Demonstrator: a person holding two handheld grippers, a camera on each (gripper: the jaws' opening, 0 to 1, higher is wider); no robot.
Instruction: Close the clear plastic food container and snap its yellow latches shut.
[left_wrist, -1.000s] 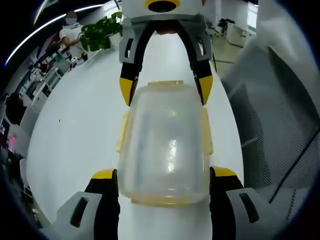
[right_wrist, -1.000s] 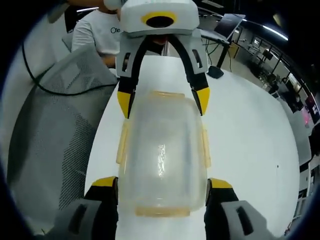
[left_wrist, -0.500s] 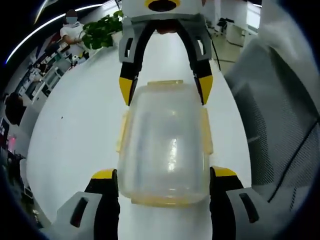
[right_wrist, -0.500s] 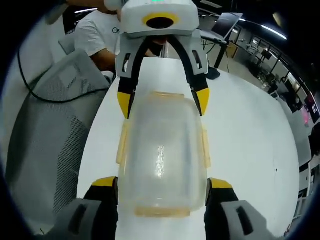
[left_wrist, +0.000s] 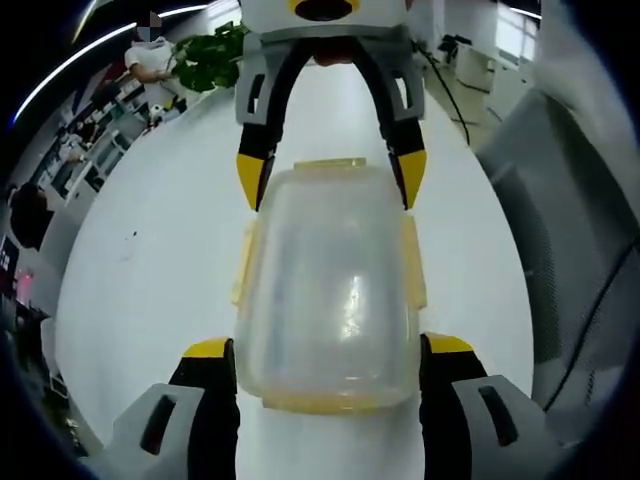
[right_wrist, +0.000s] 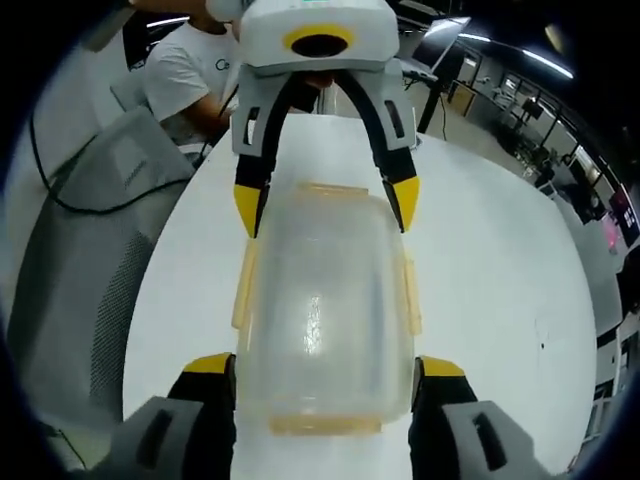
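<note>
The clear plastic container (left_wrist: 328, 290) has its lid on, above the white table (left_wrist: 150, 260). Yellow latches (left_wrist: 244, 265) run along its four edges. My left gripper (left_wrist: 328, 348) is shut on its near end, one yellow-tipped jaw at each side. My right gripper (left_wrist: 330, 178) comes in from the top and clasps the far end. In the right gripper view the same container (right_wrist: 325, 310) is between my right gripper (right_wrist: 325, 365) at the bottom and my left gripper (right_wrist: 325, 200) at the top, with a side latch (right_wrist: 243, 285) standing slightly out.
A grey mesh chair (left_wrist: 570, 250) stands beside the table, also seen as the chair (right_wrist: 70, 260) in the right gripper view. A potted plant (left_wrist: 205, 55) and a person (left_wrist: 150, 50) are at the far end. A person in a white shirt (right_wrist: 190, 70) sits beyond the table.
Both views have swung over the table, so the chair has slid toward the edge of each. The container has stayed fixed between both pairs of jaws.
</note>
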